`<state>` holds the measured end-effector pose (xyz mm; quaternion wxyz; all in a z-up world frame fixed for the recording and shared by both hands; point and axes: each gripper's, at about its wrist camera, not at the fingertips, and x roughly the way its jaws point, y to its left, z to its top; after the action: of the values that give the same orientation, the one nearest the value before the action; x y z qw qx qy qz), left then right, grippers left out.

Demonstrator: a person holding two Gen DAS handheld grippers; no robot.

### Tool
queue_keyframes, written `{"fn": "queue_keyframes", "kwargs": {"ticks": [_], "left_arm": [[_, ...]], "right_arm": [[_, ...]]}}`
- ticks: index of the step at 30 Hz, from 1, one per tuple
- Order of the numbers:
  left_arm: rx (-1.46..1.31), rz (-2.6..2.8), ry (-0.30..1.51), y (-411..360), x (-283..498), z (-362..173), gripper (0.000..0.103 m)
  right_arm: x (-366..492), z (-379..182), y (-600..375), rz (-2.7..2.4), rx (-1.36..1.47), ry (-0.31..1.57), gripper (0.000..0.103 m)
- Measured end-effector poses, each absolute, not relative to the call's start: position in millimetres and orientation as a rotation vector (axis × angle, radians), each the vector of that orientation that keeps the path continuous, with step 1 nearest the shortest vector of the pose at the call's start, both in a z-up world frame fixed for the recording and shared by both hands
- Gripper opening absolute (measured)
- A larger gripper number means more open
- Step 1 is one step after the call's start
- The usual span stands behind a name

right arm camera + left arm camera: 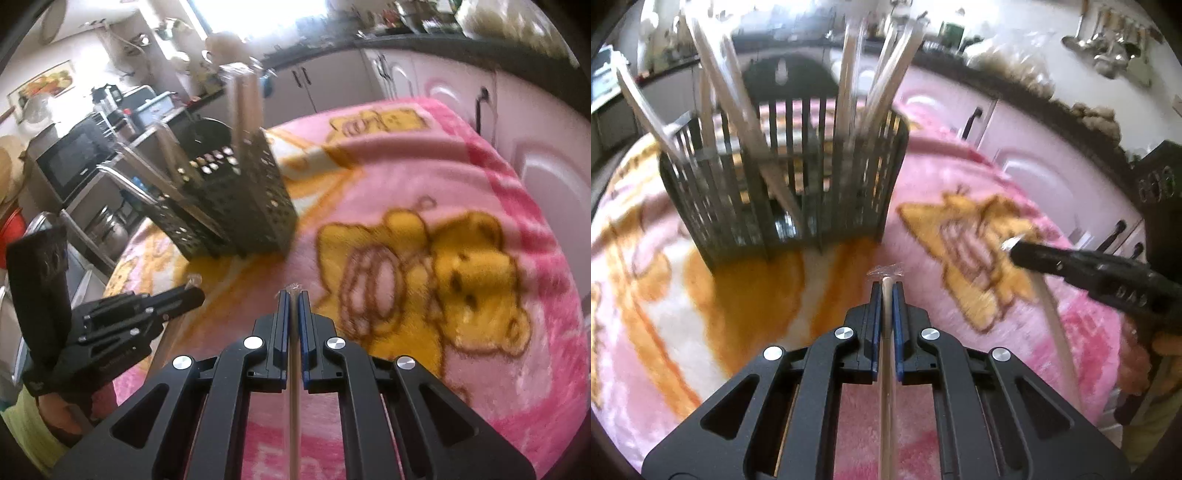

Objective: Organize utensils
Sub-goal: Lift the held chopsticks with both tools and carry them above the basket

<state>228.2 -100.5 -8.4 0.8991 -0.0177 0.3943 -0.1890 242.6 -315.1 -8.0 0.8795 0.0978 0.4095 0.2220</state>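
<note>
While both views blur with motion, the left tongs [887,286] are clenched on a pale wrapped stick [885,369] running back between the blue pads [875,325]. Right tongs [294,295] likewise grip a thin wrapped stick [293,406]. Dark slatted utensil basket [783,177] stands upright on the pink cartoon blanket [960,184] covering the tabletop, ahead of both tongs and apart from them, with several pale sticks [849,85] leaning inside. Kitchen cabinets [461,85] behind.
</note>
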Motion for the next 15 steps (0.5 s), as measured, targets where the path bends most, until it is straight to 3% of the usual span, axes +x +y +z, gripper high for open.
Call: {"fn": "queue_keyframes", "kwargs": {"ticks": [15], "left_arm": [[-0.144, -0.351, 0.509, -52, 225, 75, 0.001]], "right_arm": [[215, 69, -274, 0.494, 0.112, 0.471, 0.005]]}}
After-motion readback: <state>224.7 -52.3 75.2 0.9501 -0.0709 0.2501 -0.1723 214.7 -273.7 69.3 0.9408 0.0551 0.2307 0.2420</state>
